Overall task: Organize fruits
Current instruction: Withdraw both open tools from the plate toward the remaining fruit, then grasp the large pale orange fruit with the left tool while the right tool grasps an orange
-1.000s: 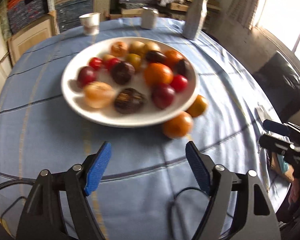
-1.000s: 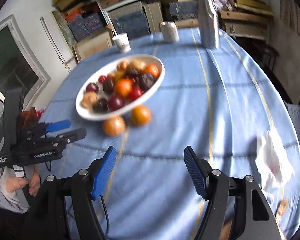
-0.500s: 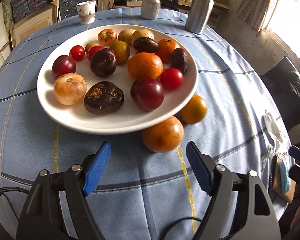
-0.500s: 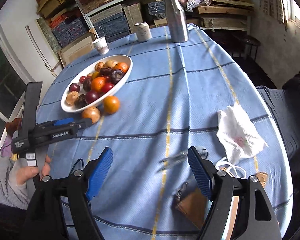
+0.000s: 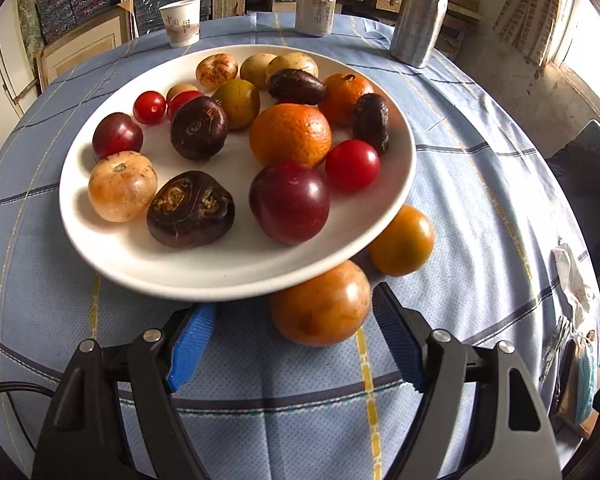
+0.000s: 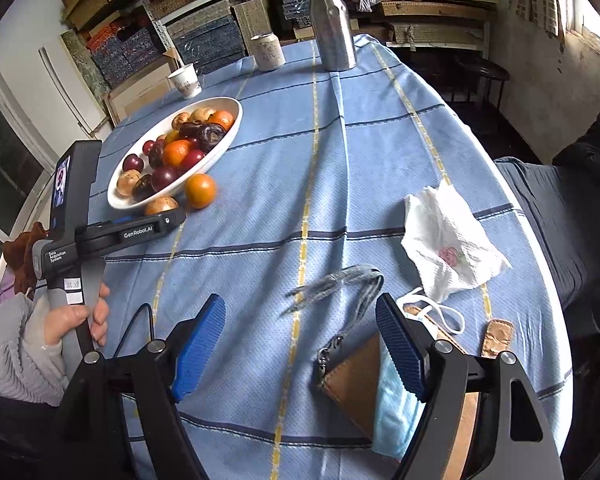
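Observation:
A white plate (image 5: 100, 240) on the blue tablecloth holds several fruits: oranges, dark plums, red tomatoes, brown ones. Two orange fruits lie loose on the cloth by its near right rim. The nearer fruit (image 5: 320, 304) sits between the tips of my open left gripper (image 5: 294, 302), close to the right finger, and no pad presses on it. The other loose fruit (image 5: 402, 240) lies just beyond it. My right gripper (image 6: 300, 304) stands open over bare cloth, holding nothing. From the right wrist, the plate (image 6: 224, 144) is far at the upper left, with the left gripper (image 6: 168, 220) beside it.
A paper cup (image 5: 180, 22), a can (image 5: 315, 12) and a metal bottle (image 5: 418, 12) stand beyond the plate. Under and right of my right gripper lie a brown wallet (image 6: 352, 384), a face mask (image 6: 396, 408), a lanyard (image 6: 340, 280) and a crumpled tissue (image 6: 452, 248).
My left gripper moved in and down toward the plate's near rim, so the nearer loose fruit now sits at its fingertips. The right gripper swung away from the plate and opened a little wider.

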Motion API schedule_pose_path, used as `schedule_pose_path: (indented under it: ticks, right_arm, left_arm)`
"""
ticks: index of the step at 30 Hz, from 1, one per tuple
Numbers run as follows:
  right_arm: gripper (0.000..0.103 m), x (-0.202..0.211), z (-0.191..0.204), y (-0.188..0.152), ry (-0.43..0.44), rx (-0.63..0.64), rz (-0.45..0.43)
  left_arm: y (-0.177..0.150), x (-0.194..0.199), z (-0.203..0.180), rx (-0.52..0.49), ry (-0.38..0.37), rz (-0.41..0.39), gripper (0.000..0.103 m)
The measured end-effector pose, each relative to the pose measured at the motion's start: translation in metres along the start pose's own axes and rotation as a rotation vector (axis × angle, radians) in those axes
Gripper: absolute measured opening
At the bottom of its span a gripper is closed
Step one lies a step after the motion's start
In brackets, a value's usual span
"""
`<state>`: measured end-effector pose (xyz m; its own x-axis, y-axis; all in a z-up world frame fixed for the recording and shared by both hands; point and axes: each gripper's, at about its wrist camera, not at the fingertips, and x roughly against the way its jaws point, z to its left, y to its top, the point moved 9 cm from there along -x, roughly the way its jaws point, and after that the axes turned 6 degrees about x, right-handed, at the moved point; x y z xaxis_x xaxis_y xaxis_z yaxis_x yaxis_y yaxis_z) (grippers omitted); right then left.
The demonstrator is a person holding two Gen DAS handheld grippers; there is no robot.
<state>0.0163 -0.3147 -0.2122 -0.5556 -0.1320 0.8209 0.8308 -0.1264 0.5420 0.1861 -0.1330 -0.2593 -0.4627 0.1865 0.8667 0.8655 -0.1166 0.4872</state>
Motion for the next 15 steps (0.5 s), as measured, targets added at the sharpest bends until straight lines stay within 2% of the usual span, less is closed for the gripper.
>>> schedule_pose_path:
  ticks: [2,9,11,12,15]
  right_arm:
    - [0.078,-0.001,-0.001,-0.002,-0.002,0.0,0.008]
    - [0.078,-0.003,-0.002,-0.004,-0.001,-0.001,0.02]
    - [0.078,-0.004,0.0,-0.004,0.002,0.003,0.021]
    - [0.078,-0.004,0.0,-0.004,0.003,0.007,0.021]
    - [0.078,-0.005,0.005,-0.001,0.01,0.022,0.018]
  left_arm:
    - [0.001,0.0,-0.002,0.002,-0.005,-0.008,0.075]
    - [0.001,0.002,0.001,0.017,-0.014,-0.017,0.063]
    - [0.0,0.005,-0.008,-0.01,-0.048,-0.017,0.044]
    - [-0.001,0.005,-0.01,-0.03,-0.027,-0.021,0.044]
    - [-0.003,0.009,-0.014,-0.04,-0.04,-0.026,0.044]
